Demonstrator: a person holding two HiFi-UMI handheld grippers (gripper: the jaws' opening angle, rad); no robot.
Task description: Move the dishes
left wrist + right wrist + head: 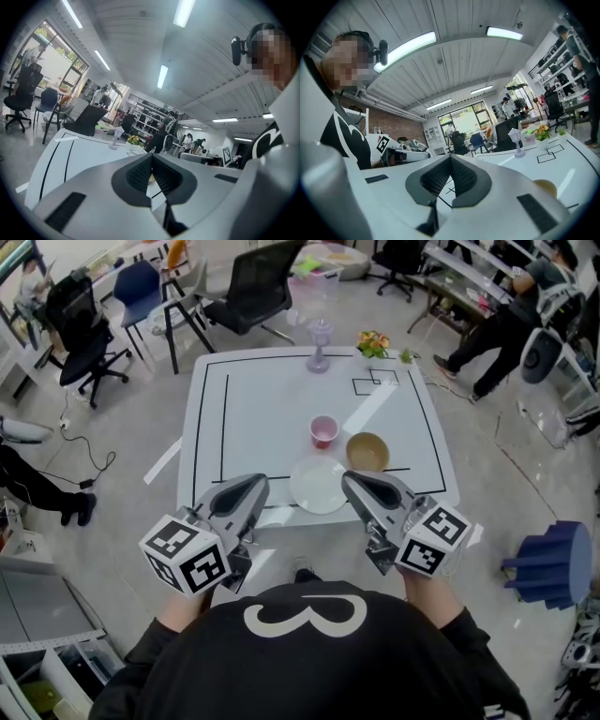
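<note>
Plate (319,485), cup (323,430) and bowl (367,452) sit close together on the table (272,399). We hold the left gripper (259,482) and right gripper (350,480) either side of the plate, jaws closed, gripping nothing.

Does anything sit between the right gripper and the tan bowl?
Nothing visible does. The tan bowl lies just beyond the right gripper, with only bare table between them. The white plate lies left of that line.
</note>
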